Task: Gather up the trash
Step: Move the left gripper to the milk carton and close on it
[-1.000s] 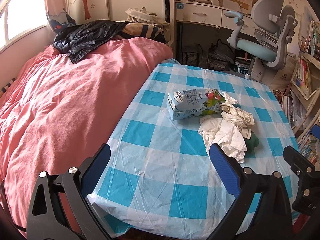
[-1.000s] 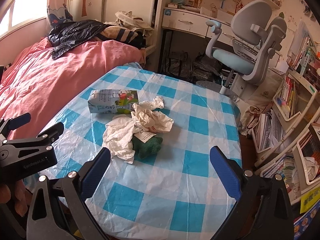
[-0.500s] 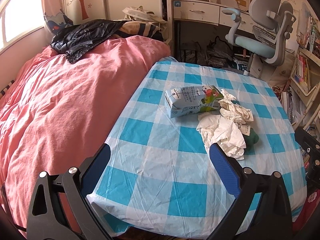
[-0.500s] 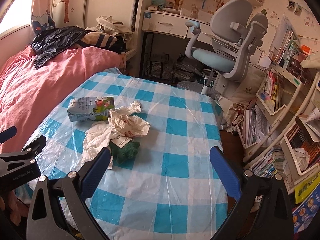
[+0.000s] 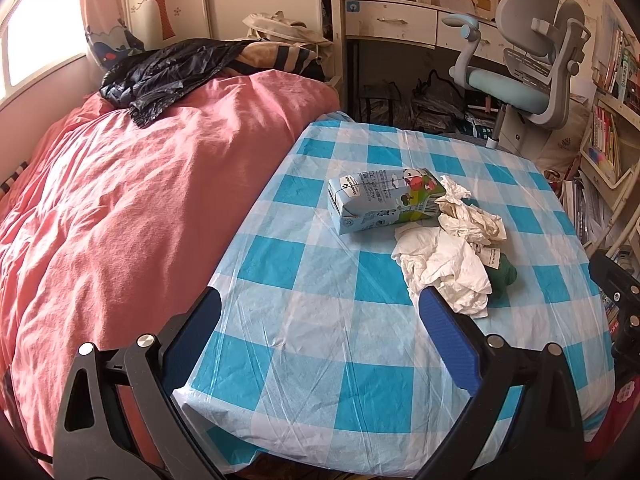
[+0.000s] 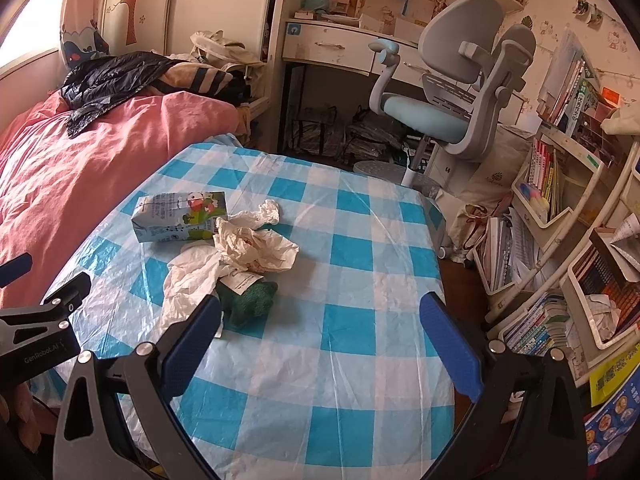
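A light blue milk carton [image 5: 380,206] [image 6: 180,216] lies on its side on the blue-and-white checked table [image 5: 320,340] [image 6: 352,280]. Beside it are crumpled white tissues [image 5: 444,268] [image 6: 192,280], a beige crumpled paper [image 5: 472,220] [image 6: 256,248] and a dark green plush toy [image 5: 504,276] [image 6: 250,300] with a tag. My left gripper [image 5: 320,332] is open over the table's near edge, short of the trash. My right gripper [image 6: 320,336] is open too, with its left fingertip [image 6: 196,336] near the tissues. Nothing is held.
A pink-covered bed [image 5: 120,200] with a black jacket [image 5: 160,72] borders the table on the left. A grey-blue desk chair [image 6: 452,108] and a desk [image 6: 340,48] stand behind. Bookshelves [image 6: 560,200] crowd the right side. The other gripper's black body [image 6: 36,328] shows at lower left.
Both grippers have pulled back and risen a little, so the table and trash sit lower and farther in view. The right view has swung rightward toward the shelves. Both stay open.
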A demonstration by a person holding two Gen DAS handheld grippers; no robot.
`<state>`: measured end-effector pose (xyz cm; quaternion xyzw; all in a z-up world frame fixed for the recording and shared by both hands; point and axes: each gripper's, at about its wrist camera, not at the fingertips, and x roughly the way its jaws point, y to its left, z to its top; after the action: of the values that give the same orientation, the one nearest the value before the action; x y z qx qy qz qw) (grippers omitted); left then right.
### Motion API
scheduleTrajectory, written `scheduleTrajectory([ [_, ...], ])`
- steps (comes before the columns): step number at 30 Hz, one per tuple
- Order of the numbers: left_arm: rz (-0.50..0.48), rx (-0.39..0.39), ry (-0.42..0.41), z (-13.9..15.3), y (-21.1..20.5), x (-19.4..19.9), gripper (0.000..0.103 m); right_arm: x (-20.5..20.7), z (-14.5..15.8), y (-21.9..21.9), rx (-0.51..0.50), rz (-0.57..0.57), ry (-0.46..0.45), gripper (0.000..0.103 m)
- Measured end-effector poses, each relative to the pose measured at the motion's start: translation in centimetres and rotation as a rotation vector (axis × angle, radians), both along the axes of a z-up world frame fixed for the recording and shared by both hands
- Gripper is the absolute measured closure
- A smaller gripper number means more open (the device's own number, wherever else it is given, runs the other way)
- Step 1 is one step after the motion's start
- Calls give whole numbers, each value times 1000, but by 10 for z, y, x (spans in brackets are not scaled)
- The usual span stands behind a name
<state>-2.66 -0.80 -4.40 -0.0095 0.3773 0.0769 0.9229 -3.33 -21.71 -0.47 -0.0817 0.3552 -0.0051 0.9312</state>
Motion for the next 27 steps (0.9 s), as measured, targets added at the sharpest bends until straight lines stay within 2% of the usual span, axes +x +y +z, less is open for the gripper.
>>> scheduleTrajectory([
  [5, -12, 11, -5, 1, -1, 2, 7, 2, -2, -1, 22, 12, 14, 8],
  [10, -118, 151, -20, 3, -12, 26, 7, 7, -7, -6, 68, 27, 49, 8],
  [13, -195, 192, 14, -3, -17, 55, 7, 7, -9, -7, 76, 30, 58, 8],
  [20, -320, 320, -3, -14, -33, 100, 7, 13, -13, -15, 116, 33, 85, 8],
  [27, -370, 319, 10, -25, -42, 130, 7, 21, -18, -13, 115, 53, 102, 8],
])
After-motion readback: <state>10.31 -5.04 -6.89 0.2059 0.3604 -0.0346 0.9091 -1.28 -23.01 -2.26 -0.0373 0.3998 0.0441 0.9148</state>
